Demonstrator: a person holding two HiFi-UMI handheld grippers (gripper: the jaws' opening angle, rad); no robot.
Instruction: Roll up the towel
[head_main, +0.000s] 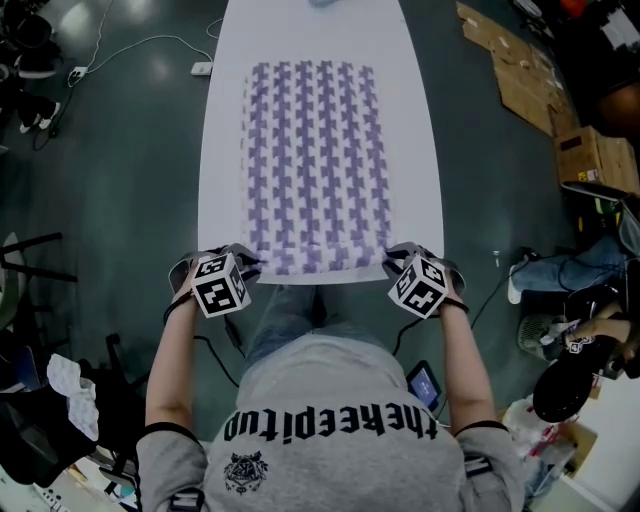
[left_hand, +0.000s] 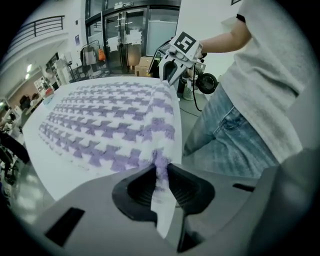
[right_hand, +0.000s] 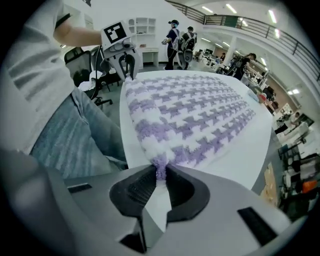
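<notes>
With the purple-and-white houndstooth towel (head_main: 315, 160) lying flat on the white surface (head_main: 222, 120), the left gripper (left_hand: 160, 172) and right gripper (right_hand: 161, 174) each have jaws pinched on a near corner. Risk: the bite is thin. An uneven pull likely slips one corner, skewing the roll.

Grey short-sleeved T-shirt (head_main: 330, 385) (black lettering, dark sleeve hems), blue denim jeans (head_main: 285, 318)

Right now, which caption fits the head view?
Left hand-held gripper and right hand-held gripper pinch the towel by its near corners.
</notes>
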